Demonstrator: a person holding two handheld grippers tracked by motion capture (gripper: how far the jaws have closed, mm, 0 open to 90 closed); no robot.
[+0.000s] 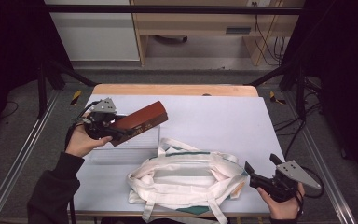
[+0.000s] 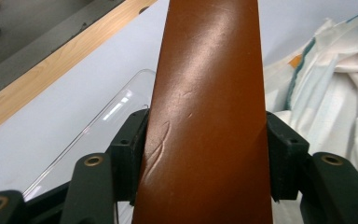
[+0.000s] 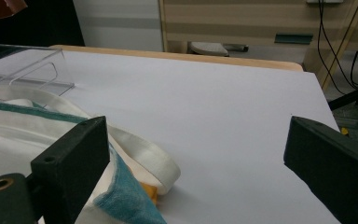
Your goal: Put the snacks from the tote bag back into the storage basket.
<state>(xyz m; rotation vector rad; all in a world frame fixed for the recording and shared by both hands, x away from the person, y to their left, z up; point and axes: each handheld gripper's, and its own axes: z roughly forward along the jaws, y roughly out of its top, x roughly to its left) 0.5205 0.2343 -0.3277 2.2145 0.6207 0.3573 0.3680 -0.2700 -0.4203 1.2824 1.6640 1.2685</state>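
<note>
Two claws are at work over the white-covered counter. At the left of the high view, the left claw is clamped on a long reddish-brown case, gripping it near its lower end; the case angles up and to the right from the hand and sits above a clear plastic tray on the counter. In the left gripper view the case runs up the middle of the frame, its glossy face scratched, with a black jaw pressed against each of its long sides and the clear tray showing behind it to the left. A white cloth bag with teal trim lies slack at the counter's near edge, its straps spread around it, just beside the tray. The right claw is near the bag's right end, its jaws standing wide apart with nothing between them; in the right gripper view the bag's teal-edged corner and a strap lie just beside its left jaw.
</note>
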